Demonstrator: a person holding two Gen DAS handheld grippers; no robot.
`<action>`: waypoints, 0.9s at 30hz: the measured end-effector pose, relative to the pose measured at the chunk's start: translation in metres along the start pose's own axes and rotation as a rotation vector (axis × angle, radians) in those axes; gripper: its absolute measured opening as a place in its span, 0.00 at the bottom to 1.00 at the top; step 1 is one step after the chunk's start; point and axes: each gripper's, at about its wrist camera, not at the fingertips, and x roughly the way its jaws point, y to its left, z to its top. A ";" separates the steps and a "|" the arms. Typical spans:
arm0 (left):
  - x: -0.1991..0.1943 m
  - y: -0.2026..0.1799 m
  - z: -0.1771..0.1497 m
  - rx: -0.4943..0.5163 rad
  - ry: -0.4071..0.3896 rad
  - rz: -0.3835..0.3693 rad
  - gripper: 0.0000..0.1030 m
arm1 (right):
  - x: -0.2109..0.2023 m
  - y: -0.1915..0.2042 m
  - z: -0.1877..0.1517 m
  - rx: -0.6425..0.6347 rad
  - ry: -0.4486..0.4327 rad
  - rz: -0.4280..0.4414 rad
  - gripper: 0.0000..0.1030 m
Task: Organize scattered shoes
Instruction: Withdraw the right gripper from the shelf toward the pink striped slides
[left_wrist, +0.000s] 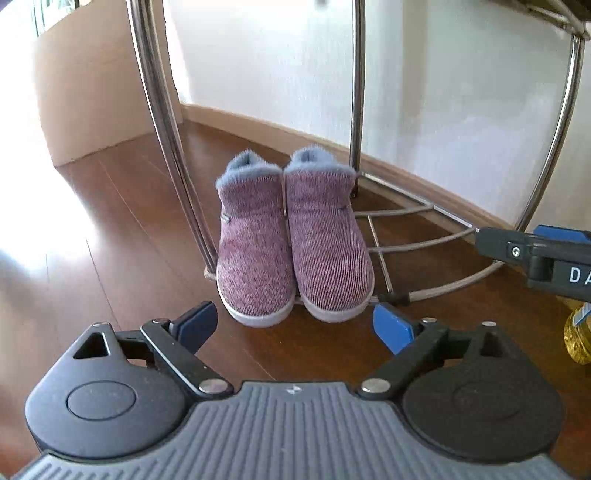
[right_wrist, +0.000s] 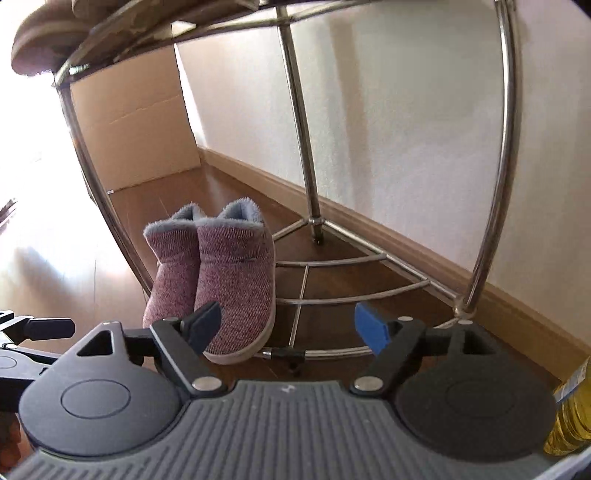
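Pair of slippers (left_wrist: 291, 236) side by side, touching, on rack (left_wrist: 402, 254) bottom tier at left end, toes outward, soles overhanging front bar.

Left gripper (left_wrist: 295, 325) released, jaws wide, nothing between, just short of toes. Right gripper (right_wrist: 288, 325) also released, empty, left pad overlapping right slipper toe in view; contact unclear.

Judgement: pair placed. For clean finish, back both grippers straight out without clipping toes; nudge heels inward if overhang bothers. Upper shelf (right_wrist: 177, 26) holds other shoes. Bottle (right_wrist: 569, 417) at right.
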 end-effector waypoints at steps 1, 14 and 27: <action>-0.003 0.001 0.001 -0.003 -0.010 0.004 0.92 | -0.002 0.000 0.001 -0.002 -0.002 -0.005 0.78; 0.002 -0.002 0.001 0.000 0.008 -0.009 0.92 | 0.012 0.003 -0.004 0.000 0.082 -0.053 0.79; 0.005 0.017 -0.037 0.091 0.099 -0.058 0.92 | 0.014 -0.007 -0.053 -0.192 0.259 0.026 0.86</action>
